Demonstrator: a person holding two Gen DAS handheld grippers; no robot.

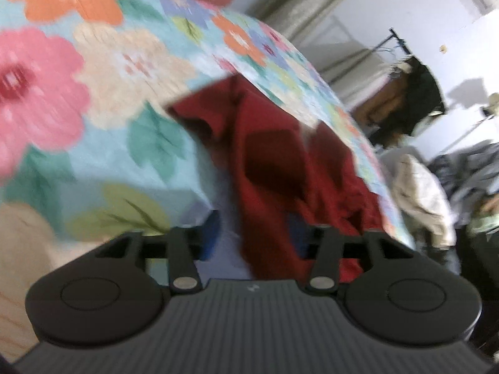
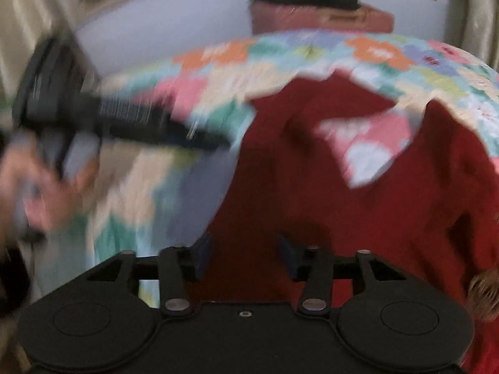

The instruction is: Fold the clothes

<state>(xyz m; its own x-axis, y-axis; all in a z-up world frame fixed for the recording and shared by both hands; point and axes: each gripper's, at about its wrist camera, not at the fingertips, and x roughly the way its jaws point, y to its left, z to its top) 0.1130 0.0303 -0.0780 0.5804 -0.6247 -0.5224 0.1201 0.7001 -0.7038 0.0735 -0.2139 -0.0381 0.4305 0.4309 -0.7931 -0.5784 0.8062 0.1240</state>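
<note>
A red garment (image 1: 280,162) lies rumpled on a bed covered by a floral sheet (image 1: 93,93). My left gripper (image 1: 254,240) points at its near edge. The blue pads (image 1: 210,233) stand apart, with a strip of red cloth in the gap but not pinched. In the right wrist view the same red garment (image 2: 358,193) spreads wide over the floral sheet (image 2: 374,53), and a patch of sheet shows through a gap in it. My right gripper (image 2: 244,255) hovers over the garment's near part, with its jaws apart and nothing gripped. The left gripper (image 2: 215,141), held by a hand (image 2: 46,187), reaches in from the left.
A pinkish box (image 2: 321,18) with something dark on top stands behind the bed. Right of the bed are a rack of dark clothes (image 1: 405,103), a pale heap of clothing (image 1: 421,199) and grey garments (image 1: 474,171). Brown fur (image 2: 483,293) shows at the garment's right edge.
</note>
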